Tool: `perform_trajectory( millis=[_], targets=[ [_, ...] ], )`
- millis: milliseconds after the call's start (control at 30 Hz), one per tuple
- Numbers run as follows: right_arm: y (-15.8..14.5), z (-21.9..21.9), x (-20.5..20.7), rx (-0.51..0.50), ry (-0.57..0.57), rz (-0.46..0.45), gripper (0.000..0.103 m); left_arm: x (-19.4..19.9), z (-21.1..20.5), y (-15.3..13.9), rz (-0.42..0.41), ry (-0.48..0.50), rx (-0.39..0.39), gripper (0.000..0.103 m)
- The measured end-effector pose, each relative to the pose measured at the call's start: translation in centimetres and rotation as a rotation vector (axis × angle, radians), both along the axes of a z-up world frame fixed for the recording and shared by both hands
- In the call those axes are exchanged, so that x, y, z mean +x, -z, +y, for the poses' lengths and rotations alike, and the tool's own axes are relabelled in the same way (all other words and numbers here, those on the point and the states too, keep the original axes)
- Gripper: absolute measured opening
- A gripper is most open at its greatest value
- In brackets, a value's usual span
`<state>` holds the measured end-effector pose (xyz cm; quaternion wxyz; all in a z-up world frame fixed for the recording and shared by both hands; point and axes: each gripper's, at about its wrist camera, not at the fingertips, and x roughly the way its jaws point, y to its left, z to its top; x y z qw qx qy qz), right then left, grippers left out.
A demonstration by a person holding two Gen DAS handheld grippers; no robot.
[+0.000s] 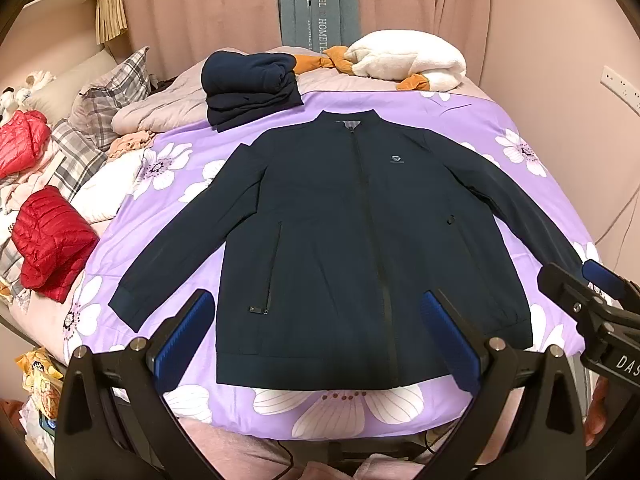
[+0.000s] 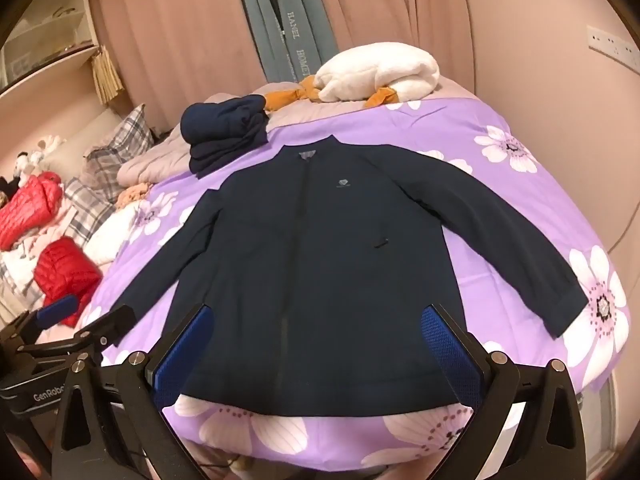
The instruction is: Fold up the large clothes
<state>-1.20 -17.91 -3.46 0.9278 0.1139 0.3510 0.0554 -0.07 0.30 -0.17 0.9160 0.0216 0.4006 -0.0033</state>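
Fingers of both grippers stand spread as wide as they go, with nothing between them. The left gripper [image 1: 320,340] hangs over the hem of the navy jacket [image 1: 344,240], its blue pads [image 1: 188,336] framing the lower left pocket zip and the bottom of the front zipper. The right gripper [image 2: 320,356] hovers over the same hem, further toward the jacket's right side; in the left wrist view it shows at the right edge, close to the right sleeve's cuff [image 2: 568,312].

Neither tool touches the cloth, as far as the views show. The jacket lies face up and zipped on the purple flowered bedspread [image 1: 520,128], hem toward the person and collar [image 1: 348,118] away, so its long axis runs straight out from the fingers. Both sleeves slant outward and back toward the near edge: the left cuff [image 1: 128,304] lies just beside the left gripper, the right cuff just beside the right one. My judgement is that the first fold turns on this, each hand taking the sleeve on its own side and carrying it inward across the body.

Beyond the collar sits a folded stack of dark clothes [image 1: 252,88], and farther still a white bundle [image 1: 404,60] before the curtain.
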Motion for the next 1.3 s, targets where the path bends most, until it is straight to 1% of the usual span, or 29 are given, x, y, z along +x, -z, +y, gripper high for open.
perform_trajectory(
  millis=[300, 1300],
  targets=[
    [0.07, 0.13, -0.02, 0.000, -0.001, -0.003, 0.102, -0.15, 0.24, -0.20, -0.007, 0.002, 0.010, 0.103],
    [0.12, 0.44, 0.31, -0.002, -0.018, 0.007, 0.102, -0.32, 0.33, 0.54, 0.008, 0.006, -0.008, 0.103]
  ],
)
